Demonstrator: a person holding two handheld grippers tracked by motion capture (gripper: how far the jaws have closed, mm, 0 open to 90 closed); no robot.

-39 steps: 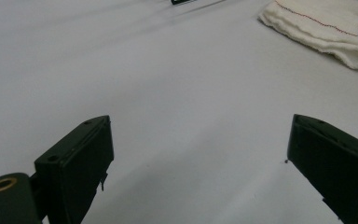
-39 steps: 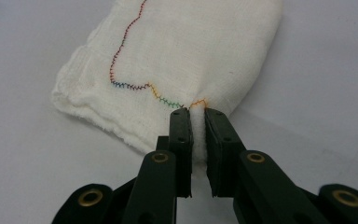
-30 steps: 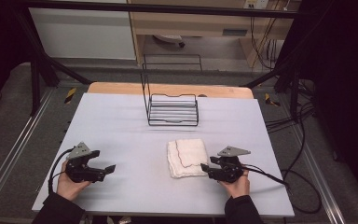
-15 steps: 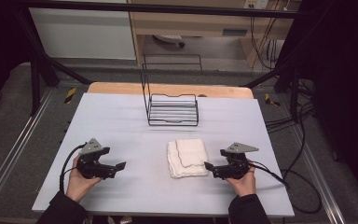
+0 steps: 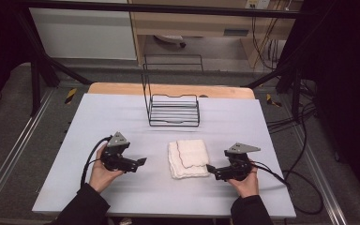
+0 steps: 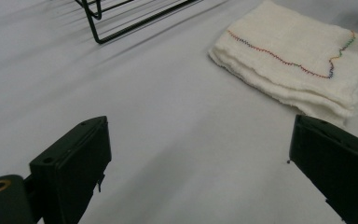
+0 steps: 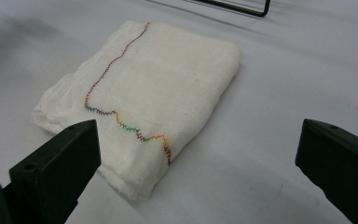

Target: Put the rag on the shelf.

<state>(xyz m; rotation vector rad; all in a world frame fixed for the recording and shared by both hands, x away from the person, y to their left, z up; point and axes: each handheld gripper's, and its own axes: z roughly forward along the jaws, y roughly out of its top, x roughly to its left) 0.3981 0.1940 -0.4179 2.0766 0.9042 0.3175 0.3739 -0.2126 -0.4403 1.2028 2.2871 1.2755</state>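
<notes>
A folded white cloth (image 5: 187, 157) with a wavy multicoloured stitch line lies flat on the grey table (image 5: 122, 112), right of centre. My right gripper (image 5: 209, 168) sits at the cloth's lower right edge and points left at it. Its jaws have just been opening and stand wide, with the cloth's (image 7: 158, 84) near corner in front of the left jaw and nothing gripped. My left gripper (image 5: 140, 161) rests on the table left of the cloth and points right toward it. It is open and empty, and the cloth (image 6: 298, 60) lies ahead at the upper right.
A black wire rack (image 5: 173, 110) stands behind the cloth near the table's far edge, and its base wires (image 6: 121, 18) show at the top of the left gripper view. A cable (image 5: 286, 183) trails off the table's right side. A wooden board edge (image 5: 168, 89) runs along the back.
My left gripper has slid to the right, closer to the cloth. The right gripper has stayed beside the cloth's lower right edge, and the cloth lies where it was.
</notes>
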